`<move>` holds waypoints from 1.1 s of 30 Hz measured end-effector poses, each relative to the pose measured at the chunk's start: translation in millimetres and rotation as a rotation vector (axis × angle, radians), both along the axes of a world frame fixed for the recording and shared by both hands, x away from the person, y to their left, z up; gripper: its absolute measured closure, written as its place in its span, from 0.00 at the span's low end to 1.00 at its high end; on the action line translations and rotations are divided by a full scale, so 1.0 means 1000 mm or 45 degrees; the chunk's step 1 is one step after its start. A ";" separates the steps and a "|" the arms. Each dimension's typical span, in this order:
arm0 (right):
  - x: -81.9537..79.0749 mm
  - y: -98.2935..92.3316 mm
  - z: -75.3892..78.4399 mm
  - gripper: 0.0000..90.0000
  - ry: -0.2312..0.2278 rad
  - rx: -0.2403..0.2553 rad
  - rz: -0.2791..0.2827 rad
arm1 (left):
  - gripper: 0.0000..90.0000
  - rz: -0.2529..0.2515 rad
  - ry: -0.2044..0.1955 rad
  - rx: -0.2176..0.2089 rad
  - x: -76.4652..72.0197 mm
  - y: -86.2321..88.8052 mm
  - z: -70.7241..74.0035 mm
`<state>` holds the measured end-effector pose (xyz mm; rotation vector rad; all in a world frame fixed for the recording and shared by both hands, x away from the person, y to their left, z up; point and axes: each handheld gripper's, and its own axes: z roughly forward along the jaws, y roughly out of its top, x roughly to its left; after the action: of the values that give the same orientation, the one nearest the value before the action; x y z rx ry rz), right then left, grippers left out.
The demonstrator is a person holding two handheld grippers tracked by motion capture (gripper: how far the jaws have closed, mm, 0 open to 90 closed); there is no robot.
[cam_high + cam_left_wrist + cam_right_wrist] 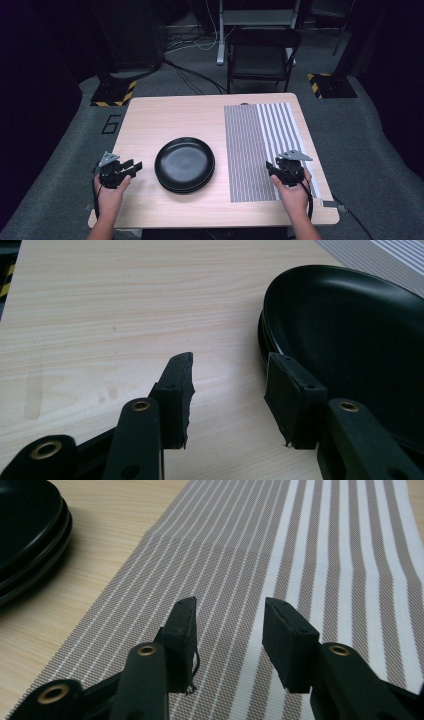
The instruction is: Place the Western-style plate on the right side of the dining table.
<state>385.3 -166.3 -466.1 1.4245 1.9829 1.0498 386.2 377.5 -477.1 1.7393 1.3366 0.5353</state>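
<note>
Black stacked plates point(184, 165) beside striped placemat point(265, 150) on table point(175, 115)

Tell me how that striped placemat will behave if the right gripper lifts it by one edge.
The striped placemat looks thin and woven, lying flat, so it will probably sag rather than stay stiff. It seems light, and may slide on the smooth table when pushed. The right gripper stands open above it.

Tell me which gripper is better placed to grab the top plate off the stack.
Left. The left gripper is open, one of its fingers already beside the rim of the black plates. The right gripper hovers over the striped placemat, farther from them.
</note>
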 end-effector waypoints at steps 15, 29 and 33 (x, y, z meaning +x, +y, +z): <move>0.010 0.036 0.016 0.62 -0.103 -0.026 0.094 | 0.64 0.000 -0.029 0.020 0.009 -0.012 0.021; 0.027 0.062 0.015 0.61 -0.074 0.064 0.130 | 0.67 0.031 -0.004 -0.012 0.026 -0.027 0.023; 0.031 0.076 0.006 0.60 -0.057 0.031 0.136 | 0.66 0.018 0.004 -0.004 0.024 -0.027 0.017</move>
<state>415.8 -90.1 -460.1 1.3081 2.0394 1.1457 410.7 350.6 -460.4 1.7296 1.3522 0.5385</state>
